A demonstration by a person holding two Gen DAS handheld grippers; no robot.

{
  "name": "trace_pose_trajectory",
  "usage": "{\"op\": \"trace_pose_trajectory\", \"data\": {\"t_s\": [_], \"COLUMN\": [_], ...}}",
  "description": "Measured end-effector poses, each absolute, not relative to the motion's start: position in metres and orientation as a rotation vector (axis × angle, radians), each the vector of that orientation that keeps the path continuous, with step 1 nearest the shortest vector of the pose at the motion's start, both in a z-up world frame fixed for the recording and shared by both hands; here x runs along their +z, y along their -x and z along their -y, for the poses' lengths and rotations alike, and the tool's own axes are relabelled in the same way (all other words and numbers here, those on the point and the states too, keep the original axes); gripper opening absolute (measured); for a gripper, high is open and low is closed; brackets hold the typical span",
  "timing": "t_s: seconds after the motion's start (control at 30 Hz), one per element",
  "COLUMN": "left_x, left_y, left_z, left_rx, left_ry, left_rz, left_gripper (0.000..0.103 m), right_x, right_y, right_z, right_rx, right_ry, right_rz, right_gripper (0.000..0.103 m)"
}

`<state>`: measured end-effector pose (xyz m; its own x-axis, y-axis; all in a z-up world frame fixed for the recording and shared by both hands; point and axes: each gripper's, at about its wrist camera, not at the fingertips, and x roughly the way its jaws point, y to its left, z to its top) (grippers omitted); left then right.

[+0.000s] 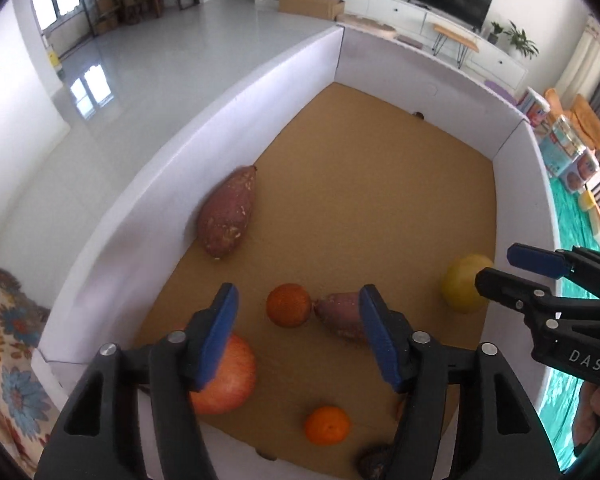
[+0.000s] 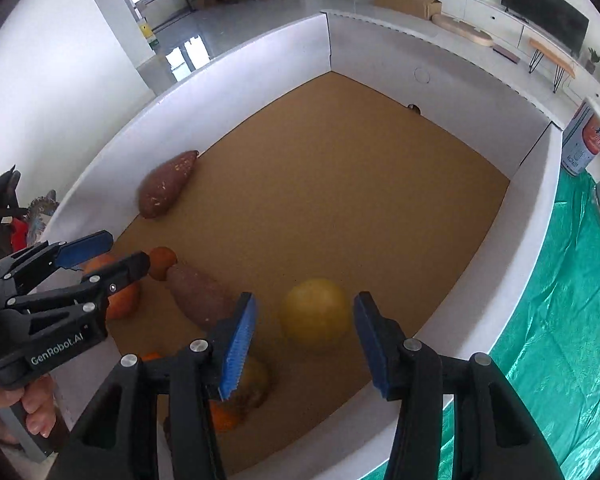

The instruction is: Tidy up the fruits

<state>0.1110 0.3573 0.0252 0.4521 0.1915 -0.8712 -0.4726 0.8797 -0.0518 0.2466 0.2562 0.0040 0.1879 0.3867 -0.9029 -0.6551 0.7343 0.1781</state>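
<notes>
A white-walled box [image 1: 228,120] with a cork floor holds the produce. My left gripper [image 1: 300,332] is open and empty, above an orange [image 1: 289,305] and a small sweet potato [image 1: 342,316]. A red apple [image 1: 230,380] lies under its left finger. A second orange [image 1: 327,425] lies nearer. A large sweet potato [image 1: 228,212] rests against the left wall. My right gripper [image 2: 306,340] is open and empty, its fingers either side of a yellow round fruit [image 2: 316,314], above it. It also shows in the left wrist view [image 1: 496,268].
A dark item [image 1: 374,462] lies at the box's near edge. A yellowish fruit and an orange [image 2: 256,384] sit under my right gripper's left finger. A green cloth [image 2: 560,320] covers the table right of the box. Cans [image 2: 586,140] stand beyond it.
</notes>
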Motion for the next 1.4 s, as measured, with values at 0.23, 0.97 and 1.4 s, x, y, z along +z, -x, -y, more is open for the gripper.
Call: {"op": "trace_pose_trajectory", "data": {"t_s": [0.23, 0.97, 1.4], "left_x": [0.105, 0.123, 0.121], "left_y": [-0.064, 0.009, 0.015], "left_z": [-0.318, -0.293, -0.301], "left_rx": [0.51, 0.623, 0.581], "left_ry": [0.164, 0.063, 0.103], "left_rz": [-0.681, -0.778, -0.802], "left_gripper": [0.099, 0.102, 0.102], "right_x": [0.098, 0.102, 0.099], "right_y": [-0.203, -0.088, -0.077], "right_z": [-0.214, -0.172, -0.198], "right_rx": [0.687, 0.578, 0.599], "right_ry": [0.281, 0.172, 0.215], "right_rz": [-0.964, -0.959, -0.982], "right_gripper": [0.099, 0.103, 0.103]}}
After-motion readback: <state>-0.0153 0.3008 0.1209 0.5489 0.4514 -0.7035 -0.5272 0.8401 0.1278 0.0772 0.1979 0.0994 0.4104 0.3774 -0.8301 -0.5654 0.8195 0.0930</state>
